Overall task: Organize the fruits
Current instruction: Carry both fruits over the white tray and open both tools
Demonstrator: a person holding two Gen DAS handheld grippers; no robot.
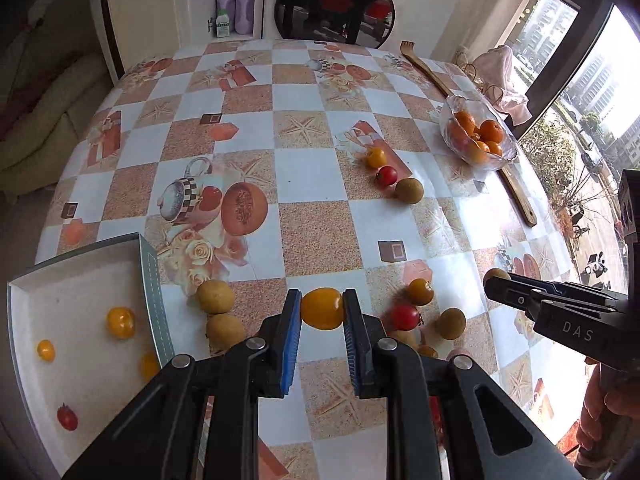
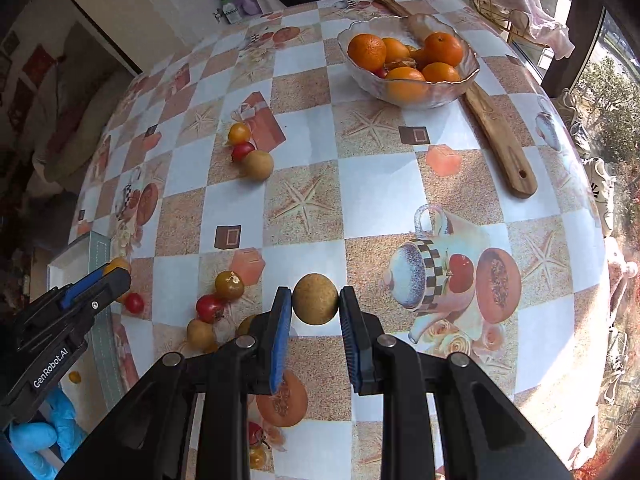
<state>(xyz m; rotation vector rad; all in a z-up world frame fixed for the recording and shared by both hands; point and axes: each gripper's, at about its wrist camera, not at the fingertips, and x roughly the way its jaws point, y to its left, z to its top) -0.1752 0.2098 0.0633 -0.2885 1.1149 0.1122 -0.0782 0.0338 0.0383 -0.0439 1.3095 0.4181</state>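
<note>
My left gripper (image 1: 322, 308) is shut on a yellow tomato (image 1: 322, 307), held above the table just right of the white tray (image 1: 76, 280). The tray holds several small yellow tomatoes and a red one (image 1: 67, 417). My right gripper (image 2: 315, 300) is shut on a brown longan (image 2: 315, 298), held above the table; it also shows in the left wrist view (image 1: 496, 276). Loose longans (image 1: 215, 296), a red tomato (image 1: 404, 317) and a yellow tomato (image 1: 420, 291) lie near my left gripper. Another group, a yellow tomato (image 2: 239, 133), a red tomato (image 2: 243, 150) and a longan (image 2: 258, 165), lies mid-table.
A glass bowl (image 2: 460, 84) of oranges (image 2: 367, 52) stands at the far right on a long wooden back-scratcher (image 2: 500, 140). The table has a checkered printed cloth (image 2: 380, 192). A pink cloth (image 2: 528, 8) lies by the window. A washing machine stands behind the table.
</note>
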